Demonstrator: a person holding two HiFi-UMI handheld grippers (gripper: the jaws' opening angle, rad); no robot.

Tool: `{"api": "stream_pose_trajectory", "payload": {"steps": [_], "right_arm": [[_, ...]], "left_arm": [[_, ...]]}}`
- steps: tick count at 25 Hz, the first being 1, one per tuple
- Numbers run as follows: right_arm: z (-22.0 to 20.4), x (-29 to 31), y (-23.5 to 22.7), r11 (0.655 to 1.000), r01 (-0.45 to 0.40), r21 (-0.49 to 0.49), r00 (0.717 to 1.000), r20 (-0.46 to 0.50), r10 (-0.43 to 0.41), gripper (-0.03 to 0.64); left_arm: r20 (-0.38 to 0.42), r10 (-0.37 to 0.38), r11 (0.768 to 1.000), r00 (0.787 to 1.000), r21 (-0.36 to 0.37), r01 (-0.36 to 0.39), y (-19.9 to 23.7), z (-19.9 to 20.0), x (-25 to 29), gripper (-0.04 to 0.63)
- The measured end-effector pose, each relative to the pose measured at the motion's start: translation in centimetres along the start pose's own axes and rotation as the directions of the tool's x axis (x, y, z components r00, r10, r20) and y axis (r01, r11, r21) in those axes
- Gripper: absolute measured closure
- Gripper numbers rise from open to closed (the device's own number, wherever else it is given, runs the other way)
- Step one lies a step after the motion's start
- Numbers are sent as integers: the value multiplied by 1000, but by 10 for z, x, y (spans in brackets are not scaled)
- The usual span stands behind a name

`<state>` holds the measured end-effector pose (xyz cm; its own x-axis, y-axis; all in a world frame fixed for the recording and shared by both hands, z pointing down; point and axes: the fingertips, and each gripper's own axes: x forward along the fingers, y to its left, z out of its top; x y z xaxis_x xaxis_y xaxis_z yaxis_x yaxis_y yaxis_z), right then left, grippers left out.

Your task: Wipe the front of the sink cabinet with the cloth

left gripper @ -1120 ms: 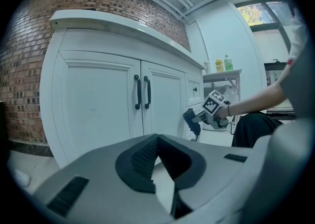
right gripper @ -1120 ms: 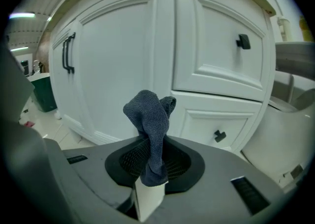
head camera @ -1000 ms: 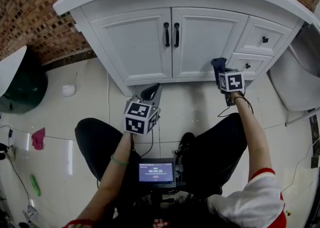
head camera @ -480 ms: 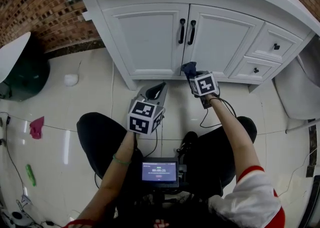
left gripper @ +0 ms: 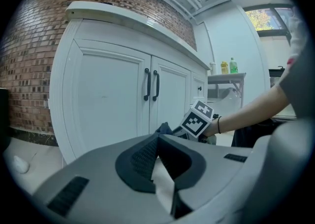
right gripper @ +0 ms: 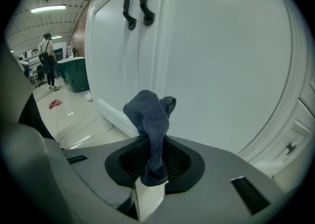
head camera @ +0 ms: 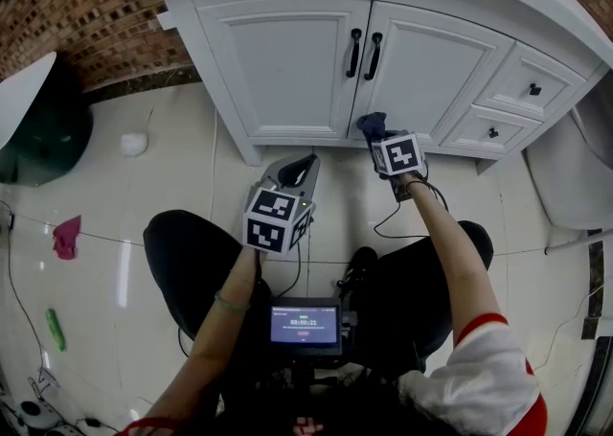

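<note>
Fingers of our right gripper are clamped on the cloth, a dark blue rag pinched near its lower end, with the bunched upper part standing up out of the grip. We hold it right up at the front of the white sink cabinet, low on the right-hand door of the pair and below the two black handles (whether the rag actually touches the panel, we cannot tell from either view). From the head view the rag shows just above this gripper's marker cube, near the door's bottom rail. Our left gripper hangs lower and to the left, over the pale tiled floor in front of the cabinet's base, apart from the doors. Its fingers are brought together, tips meeting, with nothing between them. To the right of the doors sit two small drawers with black knobs.
</note>
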<state>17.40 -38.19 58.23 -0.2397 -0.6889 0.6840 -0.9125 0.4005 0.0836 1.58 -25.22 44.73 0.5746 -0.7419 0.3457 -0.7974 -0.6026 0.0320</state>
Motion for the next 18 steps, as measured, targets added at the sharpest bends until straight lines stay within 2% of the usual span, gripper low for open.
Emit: {"api": "stream_pose_trajectory", "payload": {"steps": [6,11,14,18], "right_arm": [[-20,-24,-69,994,103,28,994,-22,-102,543],[-41,-43,-124,977,187,98,982,-38,-184,543],[-58,-52,-155,958,237,162,971,-55,-231,543],[-83,-64,-193,913,323,250,946,-78,-314,543]], "left_arm": [[0,-9,1000,1000,11,9,-10,3,5,560],[-11,-21,999,1000,32,21,-22,5,8,560],[-22,-23,999,999,43,24,-29,4,12,560],[-27,-33,998,999,55,34,-37,5,16,560]]}}
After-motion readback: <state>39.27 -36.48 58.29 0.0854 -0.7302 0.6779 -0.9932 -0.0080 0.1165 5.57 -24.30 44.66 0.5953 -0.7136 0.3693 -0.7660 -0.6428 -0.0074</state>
